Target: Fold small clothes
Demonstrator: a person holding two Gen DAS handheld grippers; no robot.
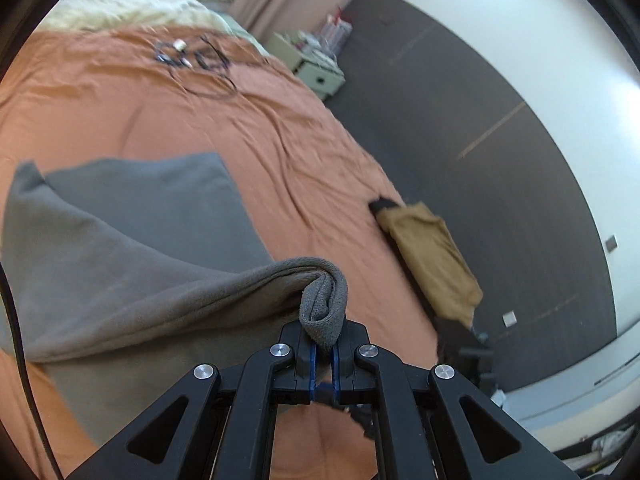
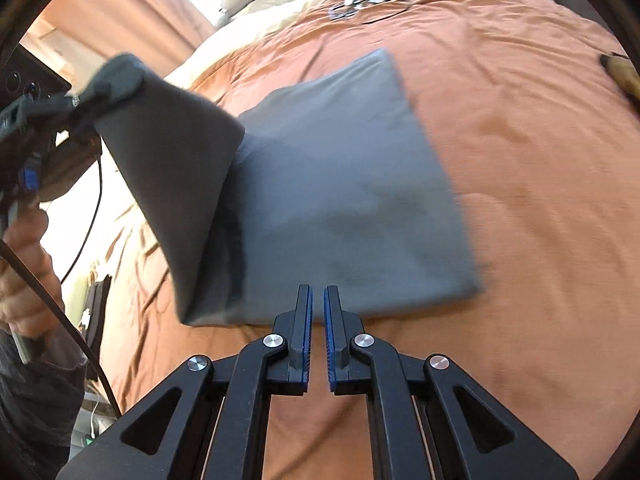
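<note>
A grey cloth (image 1: 140, 240) lies on the orange bedsheet (image 1: 248, 128), partly folded over itself. My left gripper (image 1: 324, 332) is shut on a bunched corner of it and holds that corner up off the bed. The right wrist view shows the same cloth (image 2: 340, 180) as a flat rectangle. Its left flap is raised toward my left gripper (image 2: 76, 100), which a person's hand (image 2: 24, 272) holds. My right gripper (image 2: 317, 292) hovers just over the cloth's near edge. Its jaws are nearly together, with a thin slit and nothing between them.
A tan garment (image 1: 432, 256) lies at the bed's right edge, also seen as the tan garment (image 2: 624, 72) at far right. Black cables (image 1: 192, 58) sit farther up the sheet, with pale bedding behind. A nightstand (image 1: 316, 68) stands on the dark floor beside the bed.
</note>
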